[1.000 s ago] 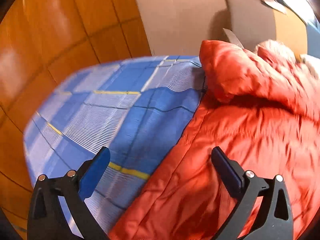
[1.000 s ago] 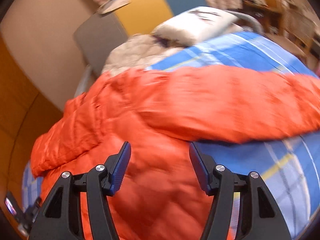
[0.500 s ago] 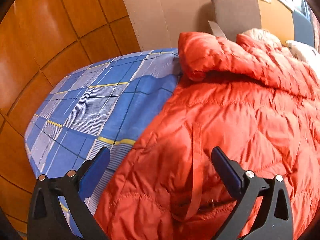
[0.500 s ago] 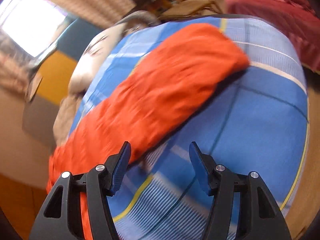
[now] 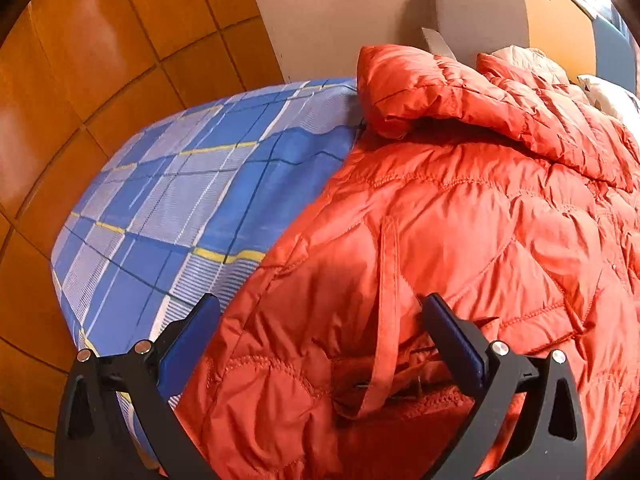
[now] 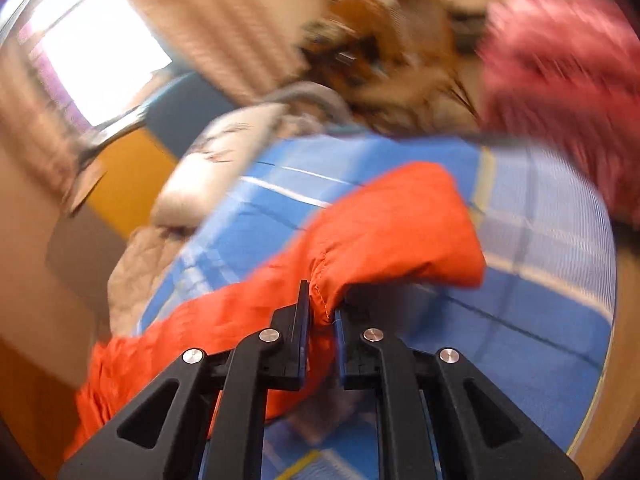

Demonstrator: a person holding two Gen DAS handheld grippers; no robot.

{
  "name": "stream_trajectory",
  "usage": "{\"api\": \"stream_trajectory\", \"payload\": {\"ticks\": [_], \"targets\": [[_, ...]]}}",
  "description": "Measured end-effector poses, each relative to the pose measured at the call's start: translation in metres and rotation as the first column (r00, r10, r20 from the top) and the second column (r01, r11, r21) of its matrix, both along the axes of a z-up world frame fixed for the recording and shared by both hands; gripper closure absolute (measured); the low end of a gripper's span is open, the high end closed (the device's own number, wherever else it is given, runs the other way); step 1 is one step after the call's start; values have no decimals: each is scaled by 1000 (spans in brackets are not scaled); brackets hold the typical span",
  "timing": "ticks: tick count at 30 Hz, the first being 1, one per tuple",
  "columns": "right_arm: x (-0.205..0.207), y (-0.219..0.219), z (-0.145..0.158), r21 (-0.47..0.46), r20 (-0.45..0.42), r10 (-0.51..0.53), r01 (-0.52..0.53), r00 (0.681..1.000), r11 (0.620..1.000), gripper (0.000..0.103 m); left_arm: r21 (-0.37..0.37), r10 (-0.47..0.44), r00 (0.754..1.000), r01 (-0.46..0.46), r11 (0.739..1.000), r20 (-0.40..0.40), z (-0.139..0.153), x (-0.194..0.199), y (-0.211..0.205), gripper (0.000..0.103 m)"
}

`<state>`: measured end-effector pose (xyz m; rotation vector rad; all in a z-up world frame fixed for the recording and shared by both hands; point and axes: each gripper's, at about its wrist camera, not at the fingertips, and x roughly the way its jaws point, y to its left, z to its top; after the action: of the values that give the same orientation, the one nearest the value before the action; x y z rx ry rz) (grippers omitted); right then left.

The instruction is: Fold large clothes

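Right wrist: tongs (image 6: 322, 312) pinch orange jacket (image 6: 384, 228) sleeve cuff

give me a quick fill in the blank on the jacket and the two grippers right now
1. The right gripper is shut on the jacket's ____.
2. The left gripper's jaws are ____.
3. The jacket is ____ in colour.
4. It lies on a blue checked ____.

Missing words: sleeve; open; orange; sheet
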<state>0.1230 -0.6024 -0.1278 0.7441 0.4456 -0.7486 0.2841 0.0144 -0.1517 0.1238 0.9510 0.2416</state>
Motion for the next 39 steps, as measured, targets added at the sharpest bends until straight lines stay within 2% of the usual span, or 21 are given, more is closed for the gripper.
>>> {"api": "stream_trajectory", "payload": {"ticks": [4,8,11,15,16,17,18,19,20,21,22,23,24,26,27,29,30,31,34,37,39], "targets": [[43,56,28,-153,-33,199,-201,980,967,96,-41,-15,1000,16,999,21,4,-6,-2,2],[89,120,38,-228,-90,384,-394,919,890,96,-75,-41,999,43,996,29,9,-9,-4,2],[114,165,30,-245,-155,484,-508,861,826,96,-98,-46,998,49,994,33,11,-10,-4,2],[143,213,1,-209,-306,592,-659,746,722,96,-94,-43,999,46,995,27,10,-9,-4,2],[150,220,-7,-190,-348,606,-687,715,701,92,-96,-40,999,43,995,25,10,-9,-4,2],[157,226,-13,-173,-385,615,-708,688,684,80,-99,-38,999,40,994,23,10,-8,-3,2],[164,235,-22,-146,-451,619,-737,643,660,72,-105,-36,999,38,994,19,11,-8,-3,2],[168,239,-27,-132,-494,617,-754,613,644,59,-111,-34,999,36,993,15,12,-7,-5,2],[168,242,-29,-133,-518,614,-766,595,629,48,-114,-34,999,36,993,15,13,-6,-6,2],[163,244,-25,-155,-524,607,-768,598,622,39,-119,-39,999,41,992,18,15,-5,-8,2],[155,243,-17,-184,-513,598,-759,616,625,21,-123,-47,999,50,991,22,18,-4,-13,2],[148,241,-13,-209,-502,588,-748,635,629,10,-125,-54,998,57,991,28,22,-2,-17,2],[138,239,-5,-246,-489,569,-730,661,637,10,-130,-65,997,69,989,34,26,0,-23,2],[126,233,3,-276,-477,538,-700,695,659,10,-147,-90,995,96,984,47,33,4,-37,2],[119,222,5,-283,-471,495,-657,730,699,10,-162,-111,992,118,980,54,38,8,-48,2],[111,210,2,-273,-456,434,-586,777,763,10,-194,-160,985,171,966,68,46,17,-73,2],[105,196,-2,-261,-454,379,-527,807,809,10,-207,-179,981,191,960,77,50,20,-84,2],[102,189,-5,-261,-463,333,-486,822,834,10,-221,-203,975,219,950,92,54,25,-99,2],[91,167,-16,-259,-480,226,-383,848,887,10,-275,-274,956,293,916,106,59,39,-141,2],[91,153,-27,-262,-518,121,-292,847,920,10,-322,-328,941,337,885,84,56,55,-176,4],[85,143,-35,-240,-507,102,-254,856,937,10,-347,-371,925,377,859,87,53,65,-203,4]]}}
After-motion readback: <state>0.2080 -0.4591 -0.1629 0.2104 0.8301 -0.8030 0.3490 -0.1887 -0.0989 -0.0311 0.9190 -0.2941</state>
